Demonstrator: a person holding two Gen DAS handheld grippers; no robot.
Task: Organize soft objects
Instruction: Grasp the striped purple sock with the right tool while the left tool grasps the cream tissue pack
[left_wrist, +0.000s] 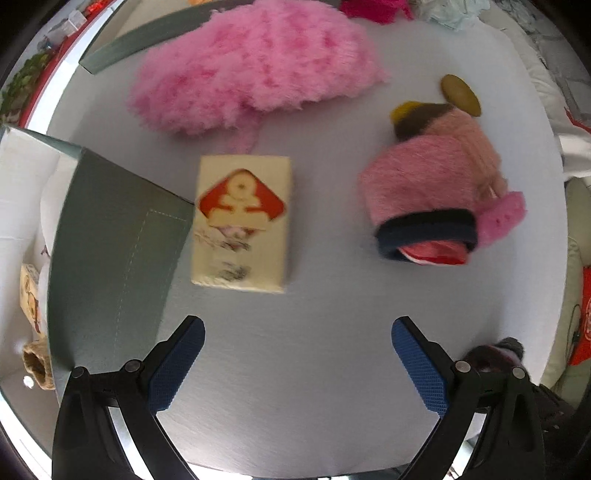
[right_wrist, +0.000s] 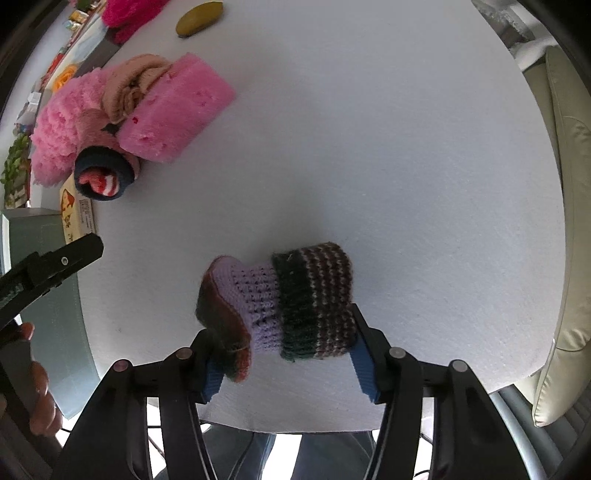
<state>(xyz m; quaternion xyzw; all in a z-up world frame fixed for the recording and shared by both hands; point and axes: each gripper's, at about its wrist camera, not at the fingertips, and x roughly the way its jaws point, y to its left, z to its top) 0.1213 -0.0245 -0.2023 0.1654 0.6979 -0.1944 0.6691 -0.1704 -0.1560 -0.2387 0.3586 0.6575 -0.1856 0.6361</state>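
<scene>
My left gripper (left_wrist: 297, 328) is open and empty above the white round table (left_wrist: 295, 387). Ahead of it lie a cream packet with a red diamond label (left_wrist: 242, 223), a fluffy pink plush (left_wrist: 255, 66) and a pink rolled sock bundle with a dark cuff (left_wrist: 428, 195). My right gripper (right_wrist: 286, 350) is shut on a knitted striped and lilac sock roll (right_wrist: 284, 299) near the table's front edge. The pink sponge (right_wrist: 177, 114) leans on the sock bundle (right_wrist: 107, 173) at the left of the right wrist view.
A grey-green fabric bin (left_wrist: 110, 258) stands at the table's left edge, with soft items inside at its far left. A yellow-green oval object (left_wrist: 461, 94) lies behind the bundle. A beige sofa (right_wrist: 565, 221) is to the right. My left gripper's arm (right_wrist: 48, 266) shows at left.
</scene>
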